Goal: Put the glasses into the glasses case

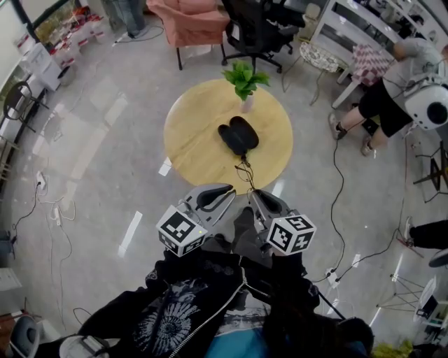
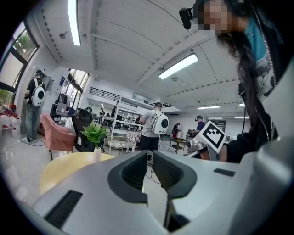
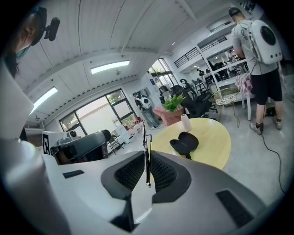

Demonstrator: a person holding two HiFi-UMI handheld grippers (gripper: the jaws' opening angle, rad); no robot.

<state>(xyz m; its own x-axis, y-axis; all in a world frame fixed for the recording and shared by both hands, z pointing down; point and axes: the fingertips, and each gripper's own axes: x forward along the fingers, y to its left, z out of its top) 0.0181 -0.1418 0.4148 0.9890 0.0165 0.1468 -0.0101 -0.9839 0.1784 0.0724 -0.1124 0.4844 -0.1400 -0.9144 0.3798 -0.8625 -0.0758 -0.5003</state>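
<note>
The open black glasses case point(image 1: 238, 135) point(image 3: 184, 143) lies near the middle of a round wooden table point(image 1: 196, 150) point(image 3: 216, 142). My right gripper point(image 1: 253, 196) point(image 3: 148, 158) is held close to my body, short of the table's near edge. It is shut on the thin black-framed glasses point(image 1: 244, 173) point(image 3: 146, 142), which stick out past its tips toward the table. My left gripper point(image 1: 229, 190) point(image 2: 149, 156) is beside it, jaws together with nothing between them. Both point at the table.
A small potted plant in a white vase point(image 1: 245, 80) point(image 2: 95, 135) stands at the table's far edge. Beyond are a black office chair point(image 1: 259, 28) and a pink armchair point(image 1: 189, 21). A person point(image 1: 392, 91) stands at the right. Cables point(image 1: 336, 203) run over the floor.
</note>
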